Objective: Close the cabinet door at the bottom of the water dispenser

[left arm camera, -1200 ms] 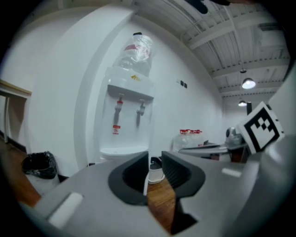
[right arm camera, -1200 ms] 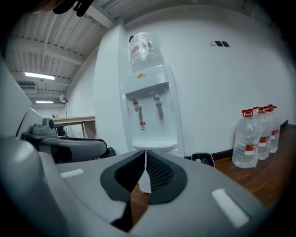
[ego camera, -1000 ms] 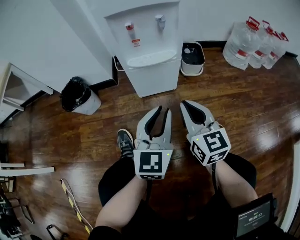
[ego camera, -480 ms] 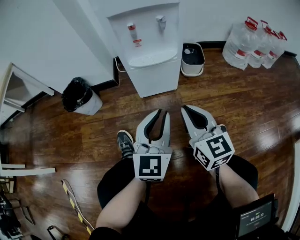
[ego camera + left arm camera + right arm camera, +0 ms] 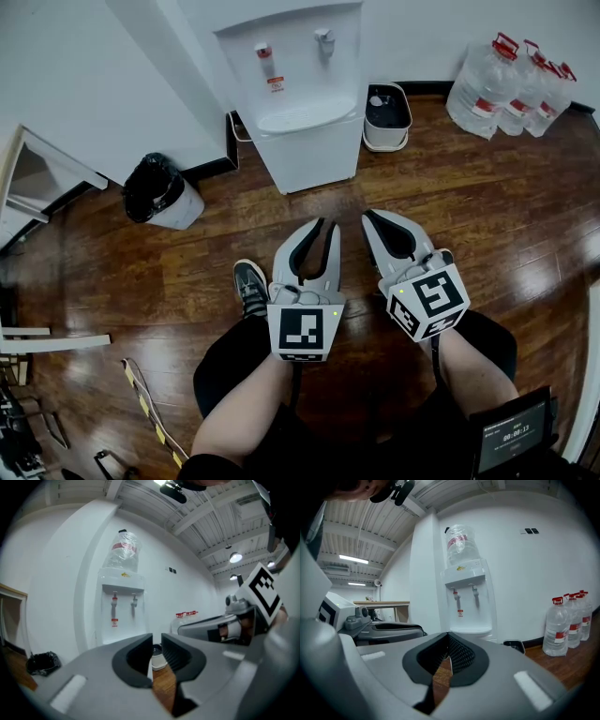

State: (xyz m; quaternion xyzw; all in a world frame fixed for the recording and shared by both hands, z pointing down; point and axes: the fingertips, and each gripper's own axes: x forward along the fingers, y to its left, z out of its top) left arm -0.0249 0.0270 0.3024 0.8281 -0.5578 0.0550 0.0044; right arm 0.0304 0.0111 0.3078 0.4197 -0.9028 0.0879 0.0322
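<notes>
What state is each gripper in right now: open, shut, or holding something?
Left grey two-jaw gripper: open by a narrow gap, jaws have just been closing, nothing between them.
Right grey two-jaw gripper: shut, empty.

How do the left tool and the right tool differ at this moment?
The left tool has its jaws a narrow gap apart, having just been closing, with nothing between them; the right tool has its jaws fully together. The left marker cube faces the head camera squarely; the right marker cube is turned, showing two faces. Shared: both are empty, side by side, pointing toward the water dispenser without touching it.
</notes>
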